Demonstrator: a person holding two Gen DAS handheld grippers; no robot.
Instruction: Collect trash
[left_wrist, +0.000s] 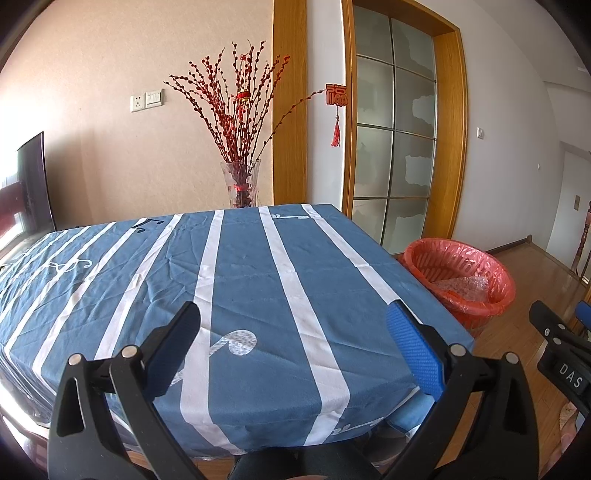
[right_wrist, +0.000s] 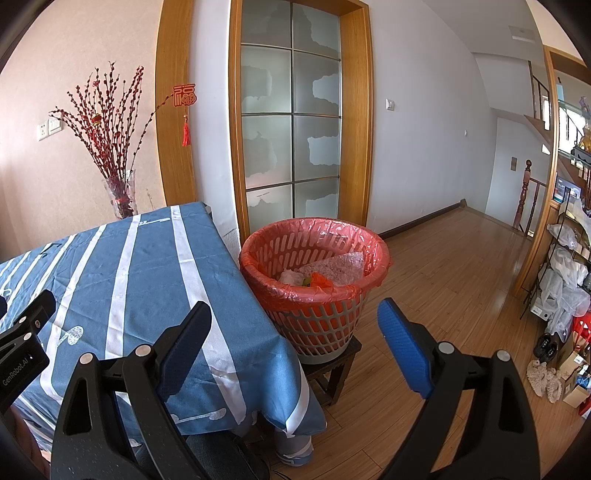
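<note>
Landmark: table under a blue-and-white striped cloth (left_wrist: 258, 280).

Left gripper (left_wrist: 293, 334) hovers over the near edge of the cloth, jaws spread wide, nothing between them. Right gripper (right_wrist: 293, 330) is off the table's right corner, jaws likewise wide apart and empty.

Waste basket (right_wrist: 314, 325), lined with a red bag (right_wrist: 373, 275), stands just beside the table's right edge. Right wrist view alone shows it raised on a small dark stool (right_wrist: 334, 369), with trash (right_wrist: 321, 275) inside: bubble wrap, pale paper, orange scraps. Left wrist view shows only part of the basket's inside.

Glass vase of red branches (left_wrist: 242, 184) stands behind the table's far edge. Only the right wrist view shows a cluttered wire shelf (right_wrist: 565, 273), well apart from the table.
</note>
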